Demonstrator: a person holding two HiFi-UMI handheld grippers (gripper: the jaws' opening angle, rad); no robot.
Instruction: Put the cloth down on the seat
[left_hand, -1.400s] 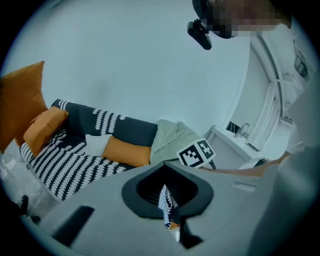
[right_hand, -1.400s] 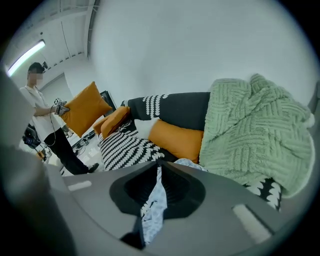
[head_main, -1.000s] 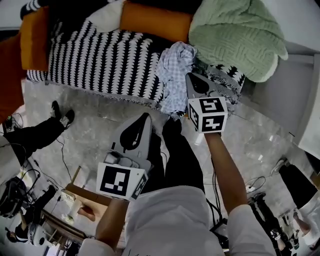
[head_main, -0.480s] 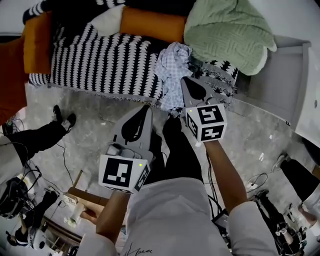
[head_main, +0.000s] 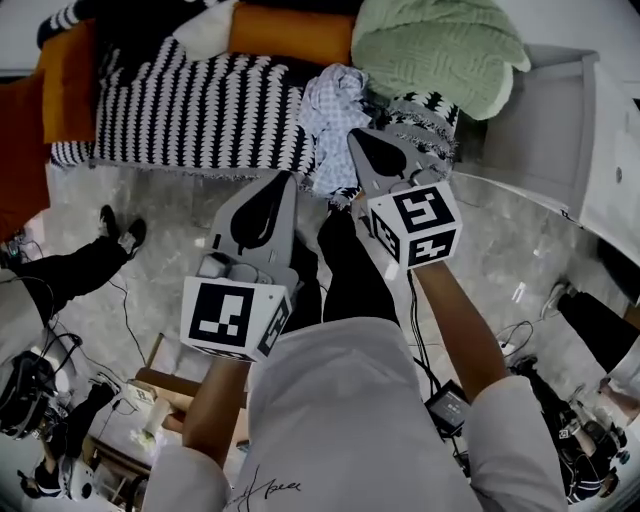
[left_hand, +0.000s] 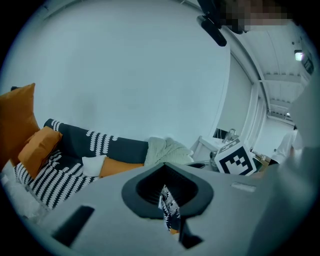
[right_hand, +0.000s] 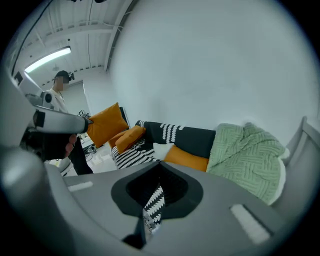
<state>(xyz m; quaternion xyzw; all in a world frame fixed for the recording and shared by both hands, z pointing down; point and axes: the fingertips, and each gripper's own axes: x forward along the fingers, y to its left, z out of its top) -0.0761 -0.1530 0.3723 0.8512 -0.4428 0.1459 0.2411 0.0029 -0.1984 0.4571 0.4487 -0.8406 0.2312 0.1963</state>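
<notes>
A pale checked cloth (head_main: 335, 112) lies crumpled on the front edge of the black-and-white striped sofa seat (head_main: 190, 115), partly hanging over it. My right gripper (head_main: 355, 138) is shut and holds nothing; its tip hovers just right of the cloth, not on it. My left gripper (head_main: 283, 182) is lower left, over the floor in front of the seat, with its jaws together and nothing in them. In the left gripper view the sofa (left_hand: 60, 172) is ahead and the right gripper's marker cube (left_hand: 237, 158) shows at right. Only striped fabric shows through the jaws in the right gripper view.
Orange cushions (head_main: 290, 35) and a green knitted blanket (head_main: 440, 50) lie at the back of the sofa. A white cabinet (head_main: 565, 140) stands to the right. Another person's leg (head_main: 70, 270) and cables lie on the marble floor at left.
Both grippers have risen and look larger in the head view, the right one more. The cloth stays on the seat edge, untouched.
</notes>
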